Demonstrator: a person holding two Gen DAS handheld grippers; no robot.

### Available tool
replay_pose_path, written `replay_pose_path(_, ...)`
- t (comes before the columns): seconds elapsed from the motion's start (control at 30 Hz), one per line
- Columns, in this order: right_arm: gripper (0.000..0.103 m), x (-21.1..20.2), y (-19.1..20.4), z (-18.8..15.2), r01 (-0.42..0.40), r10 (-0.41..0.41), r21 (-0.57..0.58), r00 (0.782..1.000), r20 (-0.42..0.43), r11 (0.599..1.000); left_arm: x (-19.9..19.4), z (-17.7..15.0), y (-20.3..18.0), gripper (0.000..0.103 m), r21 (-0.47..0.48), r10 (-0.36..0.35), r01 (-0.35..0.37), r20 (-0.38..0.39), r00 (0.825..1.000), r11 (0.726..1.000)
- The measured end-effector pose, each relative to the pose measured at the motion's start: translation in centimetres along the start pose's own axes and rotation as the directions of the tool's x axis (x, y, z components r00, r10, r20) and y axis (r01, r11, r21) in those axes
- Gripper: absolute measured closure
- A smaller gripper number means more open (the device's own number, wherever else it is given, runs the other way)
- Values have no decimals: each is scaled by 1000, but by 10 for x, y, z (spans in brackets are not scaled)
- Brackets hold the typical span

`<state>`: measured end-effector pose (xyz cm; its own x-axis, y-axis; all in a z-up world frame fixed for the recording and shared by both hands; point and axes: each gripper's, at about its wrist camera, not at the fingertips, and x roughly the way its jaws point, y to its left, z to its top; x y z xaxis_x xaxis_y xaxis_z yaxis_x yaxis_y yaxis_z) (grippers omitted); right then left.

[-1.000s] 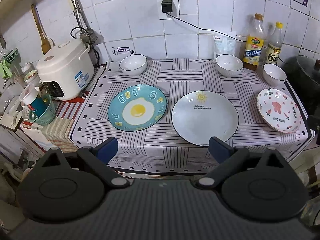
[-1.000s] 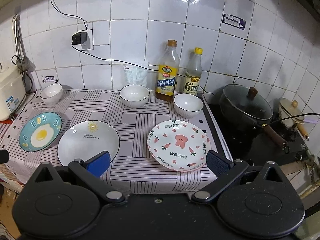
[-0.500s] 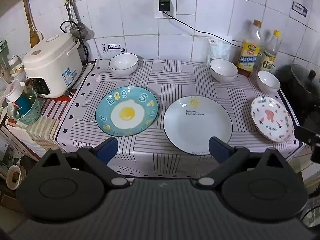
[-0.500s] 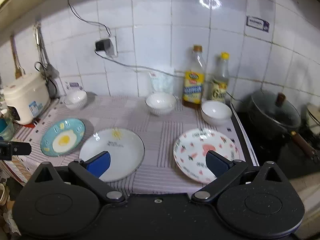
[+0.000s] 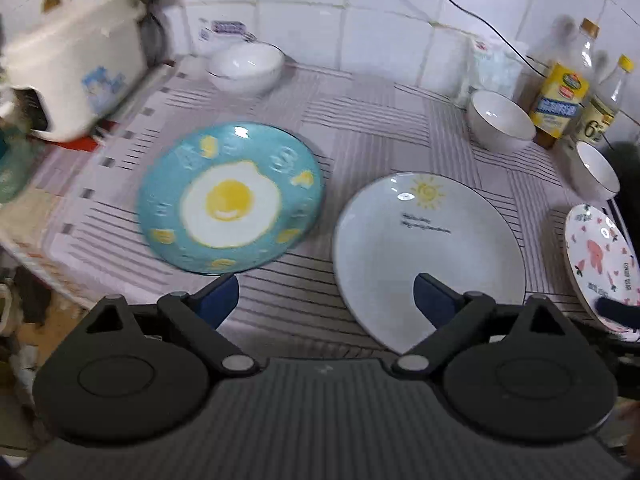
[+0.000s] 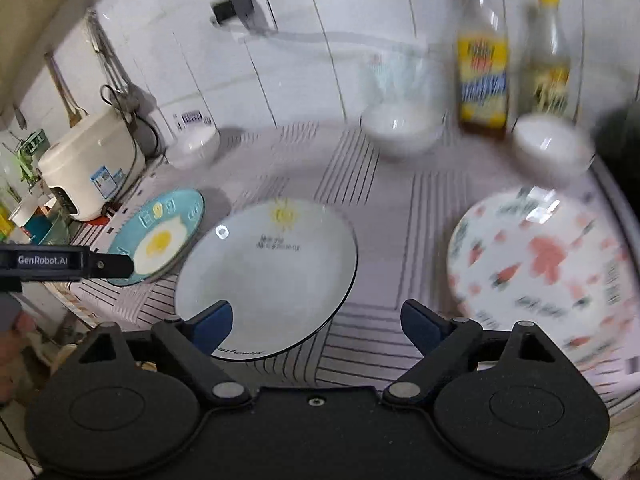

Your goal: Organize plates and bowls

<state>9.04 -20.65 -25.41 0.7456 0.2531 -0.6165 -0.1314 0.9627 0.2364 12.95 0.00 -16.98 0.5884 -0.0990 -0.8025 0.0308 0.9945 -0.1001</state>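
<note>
Three plates lie on the striped cloth: a blue egg plate (image 5: 230, 198) (image 6: 158, 236), a white sun plate (image 5: 428, 252) (image 6: 268, 272) and a pink-patterned plate (image 5: 600, 264) (image 6: 540, 268). Three white bowls stand behind them: left (image 5: 246, 65) (image 6: 194, 146), middle (image 5: 502, 120) (image 6: 402, 128), right (image 5: 596, 170) (image 6: 554, 148). My left gripper (image 5: 326, 300) is open and empty, above the front edge between the egg plate and sun plate. My right gripper (image 6: 316, 322) is open and empty, over the front of the sun plate.
A white rice cooker (image 5: 76, 68) (image 6: 90, 168) stands at the left. Two bottles (image 5: 560, 92) (image 6: 482, 64) stand against the tiled wall at the back right. A dark pot (image 5: 628, 168) sits at the far right edge. The left gripper's body (image 6: 64, 262) shows in the right wrist view.
Both grippers have moved forward and down toward the plates, which now look larger. The views are blurred from motion. Both stay open.
</note>
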Motion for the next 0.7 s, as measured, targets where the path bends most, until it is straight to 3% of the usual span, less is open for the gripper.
replay_pose_path(0.07,11,17,0,-4,-16,16,26,1000,-13,1000,18,-2,-1,12,-12,-7,7,-19,1000,1000)
replay_pose_path(0.13,13,29,-1,-6,-22,23,41,999,-22,999,32,-4,0,21,-24,-11,10,-47,999,1000)
replay_pose_path(0.2,25,40,-1,-7,-32,34,65,999,-36,997,46,-7,0,39,-29,-20,18,-96,995,999)
replay_pose_path(0.37,48,52,-7,-9,-80,89,124,993,-71,989,66,-10,7,51,-71,-63,52,-154,986,996)
replay_pose_path(0.5,78,67,-9,-10,-60,78,159,991,-109,985,79,-12,9,75,-104,-136,118,-188,973,988)
replay_pose_path(0.57,79,67,-11,-10,-66,83,170,992,-97,983,84,-10,4,82,-98,-163,146,-194,967,984)
replay_pose_path(0.7,82,67,-16,-12,-89,103,181,992,-71,979,85,-12,-9,78,-64,-130,120,-186,974,991)
